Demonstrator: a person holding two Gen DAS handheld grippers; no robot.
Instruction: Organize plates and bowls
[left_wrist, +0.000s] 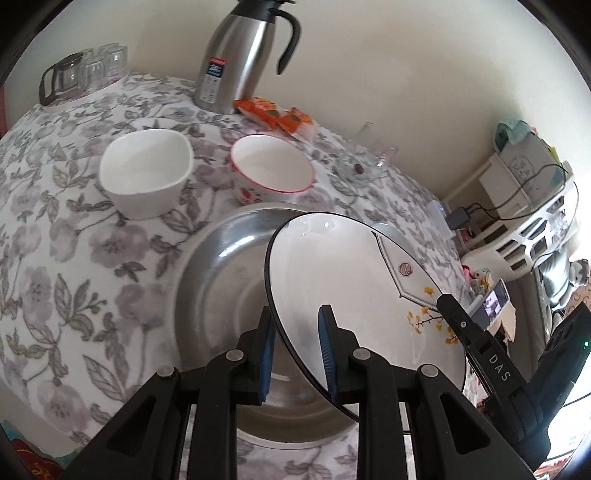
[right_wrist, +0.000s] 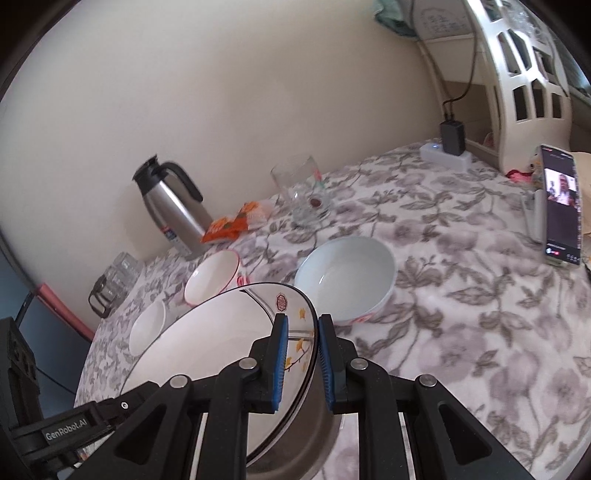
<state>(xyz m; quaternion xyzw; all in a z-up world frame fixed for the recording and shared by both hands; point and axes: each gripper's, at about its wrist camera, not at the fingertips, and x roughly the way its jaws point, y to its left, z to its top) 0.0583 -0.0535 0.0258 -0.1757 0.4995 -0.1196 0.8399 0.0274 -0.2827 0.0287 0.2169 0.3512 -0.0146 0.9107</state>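
Note:
Both grippers hold one white plate (left_wrist: 351, 280) with a black rim and yellow flower print, tilted above a wide steel basin (left_wrist: 221, 266). My left gripper (left_wrist: 297, 321) is shut on the plate's left rim, blue pads on either side of the edge. In the right wrist view my right gripper (right_wrist: 300, 325) is shut on the opposite rim of the plate (right_wrist: 221, 339). A white squarish bowl (left_wrist: 146, 171) and a red-rimmed bowl (left_wrist: 271, 168) stand beyond the basin. A pale blue bowl (right_wrist: 345, 277) sits just ahead of the right gripper.
On the floral tablecloth (left_wrist: 55, 258) by the wall stand a steel thermos jug (left_wrist: 236, 62), orange snack packets (left_wrist: 277, 112), a drinking glass (right_wrist: 299, 195), and a glass pot with cups (left_wrist: 81, 72). A phone (right_wrist: 559, 206) leans at the right, near a power strip (right_wrist: 447, 155).

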